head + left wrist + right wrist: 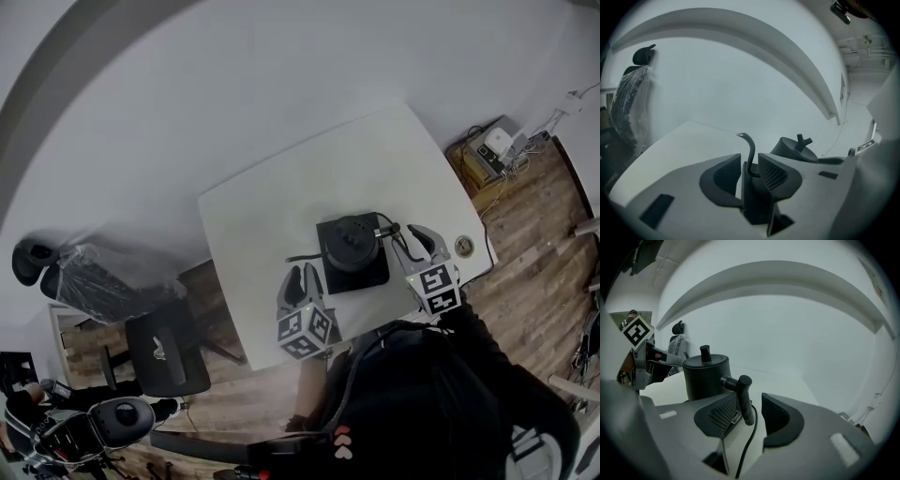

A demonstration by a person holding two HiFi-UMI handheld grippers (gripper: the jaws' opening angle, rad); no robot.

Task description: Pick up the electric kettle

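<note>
A black electric kettle [352, 246] stands on its square black base [367, 278] near the front edge of the white table [281, 202]. My left gripper [302, 281] is at its left side. In the left gripper view the thin gooseneck spout [750, 150] rises between the open jaws of this gripper [750, 176], and the pads do not press on it. My right gripper [419, 246] is at the kettle's right. In the right gripper view the black handle [744, 399] hangs between the wide open jaws of that gripper [750, 416], close to the left pad.
The kettle's power cord [747, 446] runs down under the right jaws. A round cable hole [463, 247] sits in the table's right corner. A plastic-wrapped office chair [103, 281] and a black stool [169, 352] stand to the left, and a box of devices [492, 150] on the wooden floor to the right.
</note>
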